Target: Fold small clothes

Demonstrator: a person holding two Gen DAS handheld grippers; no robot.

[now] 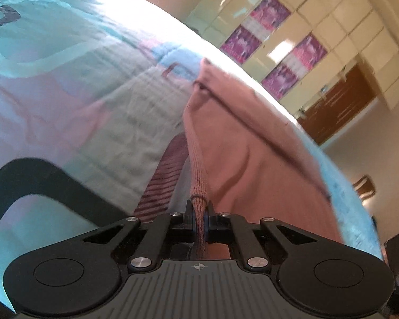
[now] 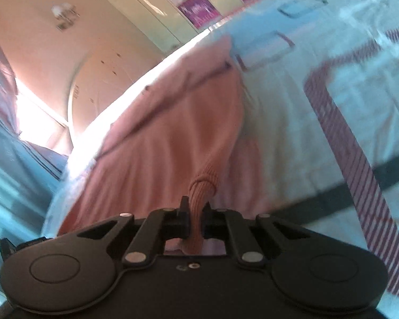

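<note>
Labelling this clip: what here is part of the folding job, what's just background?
Job:
- pink garment, ribbed edge pinched at two spots
- left gripper, shut on it
- right gripper, shut on it
- patterned bedsheet underneath

Background:
- purple posters
- tiled wall
- wooden door

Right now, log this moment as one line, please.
left gripper: shut on ribbed edge of pink knit garment | right gripper: shut on its ribbed edge | garment lies on patterned light-blue bedspread
</note>
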